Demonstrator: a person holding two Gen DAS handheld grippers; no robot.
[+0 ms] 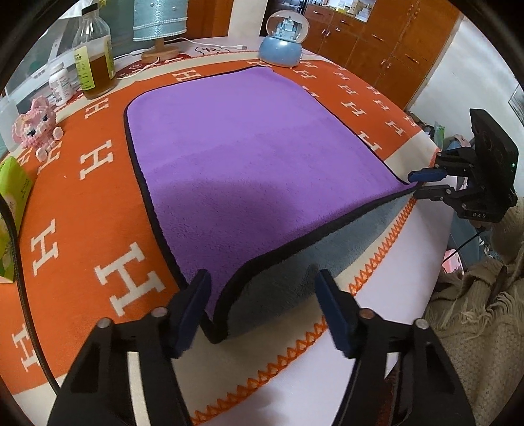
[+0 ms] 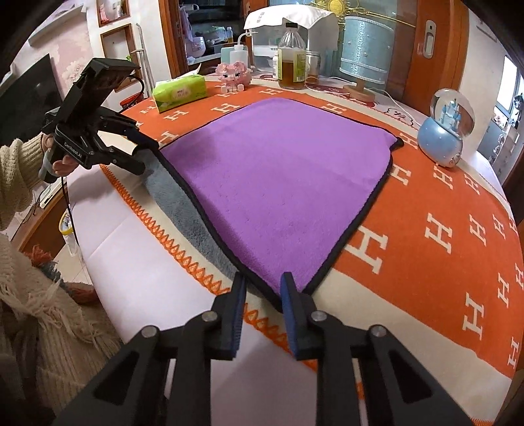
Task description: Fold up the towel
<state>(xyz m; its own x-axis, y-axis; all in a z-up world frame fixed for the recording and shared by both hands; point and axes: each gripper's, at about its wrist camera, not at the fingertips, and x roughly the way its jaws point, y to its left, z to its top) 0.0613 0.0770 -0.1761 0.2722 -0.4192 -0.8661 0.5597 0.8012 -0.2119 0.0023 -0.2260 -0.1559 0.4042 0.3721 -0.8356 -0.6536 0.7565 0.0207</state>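
Observation:
A purple towel [image 1: 249, 157] with black trim and a grey underside lies spread on the orange blanket; it also shows in the right wrist view [image 2: 281, 183]. Its near edge is lifted, so the grey underside [image 1: 278, 288] shows. My left gripper [image 1: 262, 281] is open, its jaws on either side of the near left corner. It also shows in the right wrist view [image 2: 144, 154]. My right gripper [image 2: 262, 285] is open a little, its jaws around the near right corner without pinching it. It also shows in the left wrist view [image 1: 422, 183] at that corner.
An orange blanket [image 2: 425, 203] with white H letters covers the table. At the back stand a glass bottle [image 1: 93, 55], a lamp [image 1: 160, 26], a snow globe [image 1: 283, 39], a pink brick toy [image 1: 34, 121], a tissue pack [image 2: 178, 91]. The table's front edge is near.

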